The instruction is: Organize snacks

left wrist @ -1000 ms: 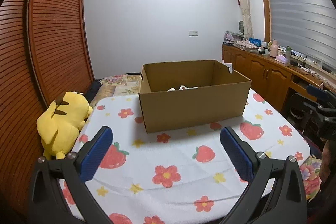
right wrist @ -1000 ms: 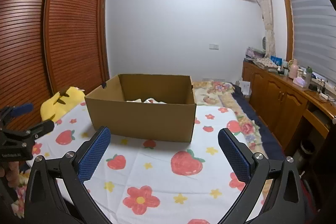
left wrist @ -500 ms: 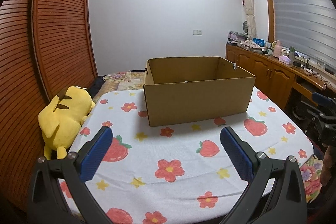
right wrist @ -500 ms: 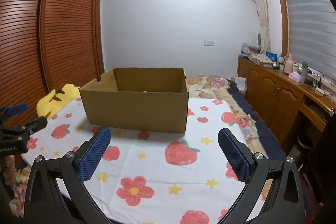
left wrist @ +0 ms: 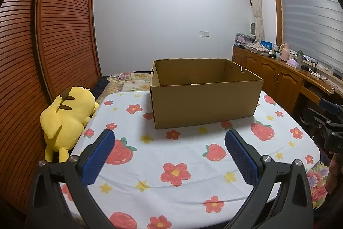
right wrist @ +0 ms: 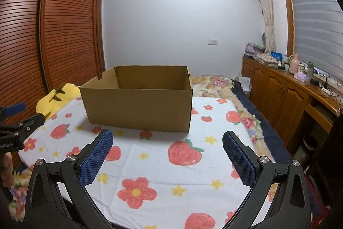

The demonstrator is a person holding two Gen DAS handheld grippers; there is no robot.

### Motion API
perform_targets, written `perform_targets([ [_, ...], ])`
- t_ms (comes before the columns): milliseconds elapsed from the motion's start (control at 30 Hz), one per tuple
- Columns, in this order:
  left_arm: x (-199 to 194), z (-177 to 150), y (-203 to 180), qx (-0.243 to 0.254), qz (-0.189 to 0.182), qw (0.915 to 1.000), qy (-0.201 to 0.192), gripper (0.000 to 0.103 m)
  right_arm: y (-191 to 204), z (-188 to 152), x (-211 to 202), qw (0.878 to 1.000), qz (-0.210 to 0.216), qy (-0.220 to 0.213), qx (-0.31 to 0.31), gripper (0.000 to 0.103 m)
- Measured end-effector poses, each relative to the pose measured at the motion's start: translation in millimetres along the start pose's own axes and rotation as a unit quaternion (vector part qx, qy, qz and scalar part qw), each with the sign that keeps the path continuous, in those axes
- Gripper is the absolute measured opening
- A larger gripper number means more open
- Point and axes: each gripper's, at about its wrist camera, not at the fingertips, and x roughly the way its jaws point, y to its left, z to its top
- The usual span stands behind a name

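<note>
An open brown cardboard box (left wrist: 205, 104) stands on the table with a strawberry and flower cloth (left wrist: 182, 156); it also shows in the right wrist view (right wrist: 139, 106). Its near wall hides what is inside; only a pale speck shows over the rim in the left wrist view. My left gripper (left wrist: 169, 151) is open and empty, held back from the box above the cloth. My right gripper (right wrist: 167, 152) is open and empty, also short of the box. Each gripper shows at the edge of the other's view: the right one (left wrist: 330, 121) and the left one (right wrist: 17, 121).
A yellow plush toy (left wrist: 64, 117) lies at the table's left edge against slatted wooden doors (left wrist: 42, 57). A bed with a floral quilt (right wrist: 225, 83) lies behind the table. Wooden cabinets (right wrist: 278, 96) with bottles and clutter line the right wall under a blind.
Both grippers have dropped lower and drawn back a little from the box, so the white items seen inside it earlier are now hidden by its wall. Both stay open.
</note>
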Motion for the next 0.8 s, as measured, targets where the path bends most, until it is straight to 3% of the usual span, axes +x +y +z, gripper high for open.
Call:
perform_targets([
  [800,-5.1,2.6,-3.3,0.003,0.002,1.0000,-0.007,0.103,0.1,5.4,-2.0,1.000,-0.002,-0.004,0.002,0.103],
])
